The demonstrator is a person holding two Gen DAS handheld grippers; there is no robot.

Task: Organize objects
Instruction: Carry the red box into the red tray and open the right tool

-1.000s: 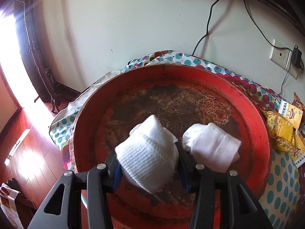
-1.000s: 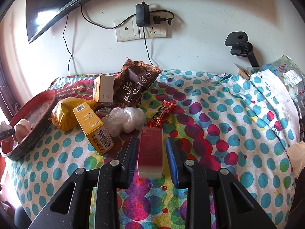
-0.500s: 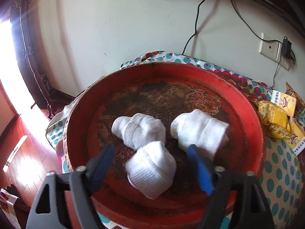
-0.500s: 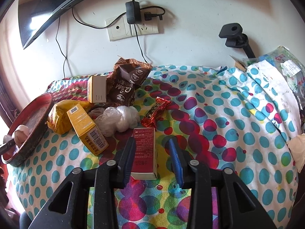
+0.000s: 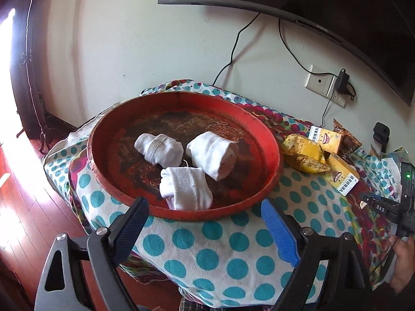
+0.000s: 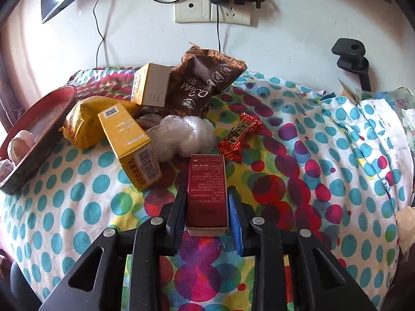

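Three rolled white socks [image 5: 185,188] lie in the round red tray [image 5: 272,155] on the dotted cloth. My left gripper [image 5: 205,220] is open and empty, pulled back just short of the tray's near rim. My right gripper [image 6: 206,202] is shut on a dark red box [image 6: 207,186], which lies lengthwise between the fingers on the cloth. The tray [image 6: 52,119] with socks shows at the far left of the right wrist view.
Beside the tray are a yellow box [image 6: 129,145], a second yellow box [image 6: 151,85], a yellow pouch [image 6: 83,121], a brown snack bag [image 6: 199,85], a clear plastic wad [image 6: 184,134] and a red candy wrapper [image 6: 240,137]. The wall with a socket [image 6: 212,7] stands behind.
My left gripper let go of the white sock into the tray, opened wide and drew back. My right gripper opened slightly around the red box, then closed on it again.
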